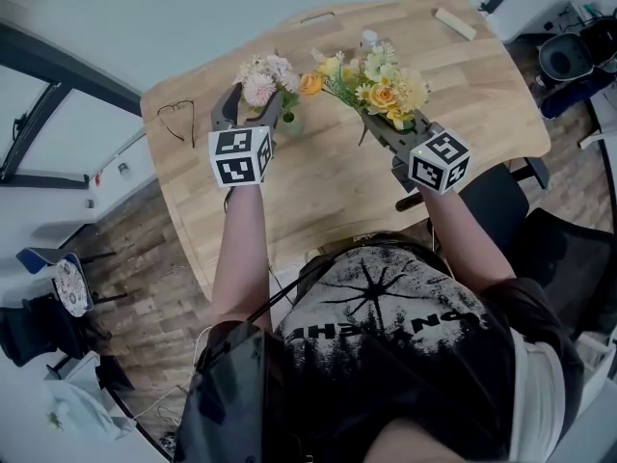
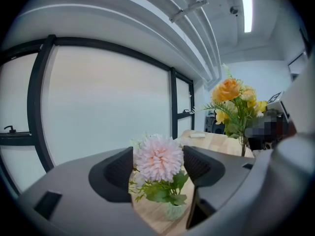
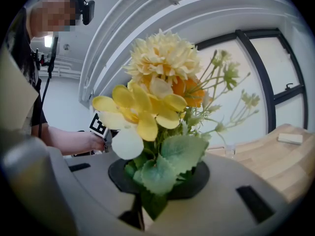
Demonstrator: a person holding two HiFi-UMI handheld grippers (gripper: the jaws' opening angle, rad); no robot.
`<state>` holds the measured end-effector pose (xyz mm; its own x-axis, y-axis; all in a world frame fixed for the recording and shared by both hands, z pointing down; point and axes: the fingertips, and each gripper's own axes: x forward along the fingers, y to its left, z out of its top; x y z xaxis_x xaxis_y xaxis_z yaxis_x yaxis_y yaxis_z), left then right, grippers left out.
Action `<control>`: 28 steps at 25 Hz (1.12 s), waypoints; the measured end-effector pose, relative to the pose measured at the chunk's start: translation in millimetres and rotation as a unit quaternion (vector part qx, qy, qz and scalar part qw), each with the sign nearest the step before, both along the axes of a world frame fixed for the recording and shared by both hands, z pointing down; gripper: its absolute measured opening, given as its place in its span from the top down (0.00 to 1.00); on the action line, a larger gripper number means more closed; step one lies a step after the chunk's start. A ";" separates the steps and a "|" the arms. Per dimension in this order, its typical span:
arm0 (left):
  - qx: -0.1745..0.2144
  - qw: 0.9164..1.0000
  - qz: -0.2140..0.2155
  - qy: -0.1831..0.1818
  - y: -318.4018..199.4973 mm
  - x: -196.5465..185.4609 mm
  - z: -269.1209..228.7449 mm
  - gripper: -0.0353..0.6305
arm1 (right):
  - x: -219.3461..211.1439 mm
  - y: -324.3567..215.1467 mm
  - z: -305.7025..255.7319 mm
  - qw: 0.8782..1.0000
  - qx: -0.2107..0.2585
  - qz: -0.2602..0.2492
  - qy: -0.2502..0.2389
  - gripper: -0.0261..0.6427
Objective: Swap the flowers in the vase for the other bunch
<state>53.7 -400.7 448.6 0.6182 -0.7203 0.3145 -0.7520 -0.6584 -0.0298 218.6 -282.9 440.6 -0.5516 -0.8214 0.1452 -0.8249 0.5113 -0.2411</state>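
A pink bunch (image 1: 265, 73) stands in a small pale green vase (image 1: 289, 123) on the wooden table (image 1: 328, 191). My left gripper (image 1: 247, 106) is open around it. In the left gripper view the big pink bloom (image 2: 158, 159) sits between the spread pads without being pressed, and the vase (image 2: 174, 211) shows below. My right gripper (image 1: 381, 128) is shut on the stems of a yellow and orange bunch (image 1: 381, 85), held up just right of the vase. In the right gripper view that bunch (image 3: 152, 102) rises from the shut jaws (image 3: 160, 181) and fills the middle.
A white block (image 1: 455, 24) and a small clear glass (image 1: 368, 39) lie at the table's far side. A thin heart-shaped wire (image 1: 176, 119) lies at the left edge. A black chair (image 1: 540, 230) stands to the right of the person.
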 end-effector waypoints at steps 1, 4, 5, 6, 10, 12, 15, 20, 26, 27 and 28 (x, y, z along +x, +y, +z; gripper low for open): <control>0.000 1.000 0.001 0.000 0.0 0.6 0.7 0.45 | 0.4 0.0 0.7 1.000 -0.001 0.001 -0.001 0.85; -0.002 1.000 0.005 0.000 0.8 2.8 3.7 0.46 | 1.9 0.1 2.8 1.000 -0.003 0.002 -0.003 0.85; -0.002 1.000 0.005 0.002 0.9 2.7 3.6 0.48 | 2.1 -0.1 3.3 1.000 -0.004 0.002 -0.003 0.85; 0.000 1.000 0.003 0.005 1.1 1.9 2.6 0.53 | 2.3 -0.3 3.7 1.000 -0.005 0.002 -0.002 0.85; 0.007 1.000 -0.003 0.022 4.2 -1.4 -1.3 0.69 | 2.9 -0.4 4.7 1.000 -0.007 0.003 -0.004 0.85; 0.006 1.000 -0.002 0.030 5.9 -1.8 -1.4 0.72 | 2.9 -0.8 4.9 1.000 -0.008 0.003 -0.005 0.85; 0.007 0.999 0.000 0.038 8.0 -1.4 -3.2 0.75 | 2.3 -0.9 5.2 1.000 -0.008 0.001 -0.006 0.85; 0.010 0.999 0.001 0.054 10.4 -1.5 -8.1 0.78 | 1.4 -1.2 5.8 1.000 -0.006 0.000 -0.008 0.85; 0.016 0.998 0.001 0.063 11.8 -2.5 -19.4 0.79 | -0.4 -0.5 3.2 1.000 -0.004 -0.001 -0.008 0.85; 0.017 0.998 0.001 0.065 12.0 -2.5 -22.1 0.79 | -0.6 -0.2 2.4 1.000 -0.003 -0.001 -0.008 0.85; 0.019 0.998 0.001 0.067 12.3 -2.6 -25.0 0.80 | -0.8 0.1 1.7 1.000 -0.001 -0.001 -0.008 0.85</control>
